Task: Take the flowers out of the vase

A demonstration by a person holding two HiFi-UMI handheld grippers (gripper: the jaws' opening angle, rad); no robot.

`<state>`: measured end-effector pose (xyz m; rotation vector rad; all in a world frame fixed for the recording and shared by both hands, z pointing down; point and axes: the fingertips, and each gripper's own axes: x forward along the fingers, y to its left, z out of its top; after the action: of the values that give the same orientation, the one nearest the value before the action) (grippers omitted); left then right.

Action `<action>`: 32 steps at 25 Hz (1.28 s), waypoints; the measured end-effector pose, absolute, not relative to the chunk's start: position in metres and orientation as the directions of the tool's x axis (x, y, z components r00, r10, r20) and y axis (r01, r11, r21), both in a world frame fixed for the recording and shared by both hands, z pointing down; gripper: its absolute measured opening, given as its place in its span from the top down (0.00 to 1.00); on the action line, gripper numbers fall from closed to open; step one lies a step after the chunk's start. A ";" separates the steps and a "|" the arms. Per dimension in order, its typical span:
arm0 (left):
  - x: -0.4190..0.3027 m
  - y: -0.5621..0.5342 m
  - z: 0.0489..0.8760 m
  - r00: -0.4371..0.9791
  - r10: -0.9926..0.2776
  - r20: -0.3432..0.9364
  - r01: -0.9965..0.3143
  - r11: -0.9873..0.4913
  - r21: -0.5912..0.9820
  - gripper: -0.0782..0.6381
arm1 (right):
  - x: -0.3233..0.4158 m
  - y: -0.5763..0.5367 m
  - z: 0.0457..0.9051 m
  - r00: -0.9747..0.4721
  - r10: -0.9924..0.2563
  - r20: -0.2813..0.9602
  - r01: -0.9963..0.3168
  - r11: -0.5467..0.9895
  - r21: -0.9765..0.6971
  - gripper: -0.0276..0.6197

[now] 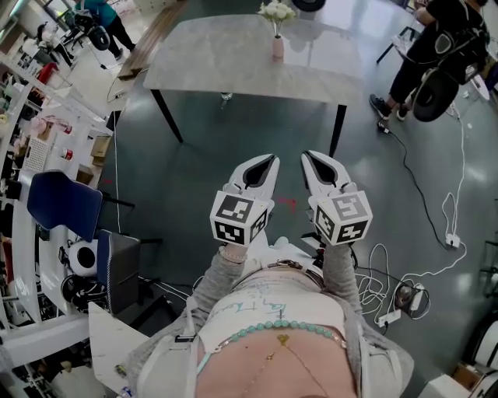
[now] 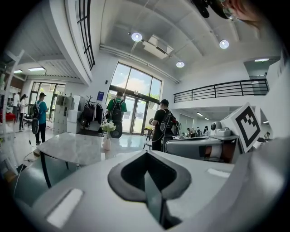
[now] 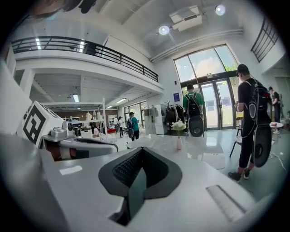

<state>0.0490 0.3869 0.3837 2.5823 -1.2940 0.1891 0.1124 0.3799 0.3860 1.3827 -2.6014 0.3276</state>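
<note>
Chair (image 1: 62, 204), blue, at far left. Next, left claw (image 1: 271, 158) pressed together, nothing between its tips, held low over dark floor (image 1: 233, 163), well short of the worktop (image 1: 218, 66). Farther off, toward the far side of that grey marble worktop: pink vase (image 1: 278, 47) upright, white flowers (image 1: 277, 11) seated in it. Right claw (image 1: 306, 155) likewise pressed together and empty, just beside the left. At far right, person in black (image 1: 440, 39) standing near the worktop's corner.

On the table (image 1: 218, 66), the flowers (image 1: 277, 11) are too small to count; in the head view the table's far end runs off the top edge.
</note>
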 end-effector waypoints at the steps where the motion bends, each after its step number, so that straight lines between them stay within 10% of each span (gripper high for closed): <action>1: 0.047 0.383 0.384 0.599 -0.770 0.222 -0.801 -0.576 0.163 0.89 | 0.111 0.376 0.386 -0.552 -0.793 0.256 -0.832 0.544 -0.110 0.91; 32: -0.040 0.214 0.394 0.688 -0.683 0.244 -0.724 -0.667 0.175 0.89 | 0.017 0.207 0.393 -0.477 -0.838 0.267 -0.879 0.455 -0.142 0.92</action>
<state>-0.0395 0.2141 0.3937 2.6430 -1.1241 0.2286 0.0167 0.2070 0.3933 1.5123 -2.5409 0.3913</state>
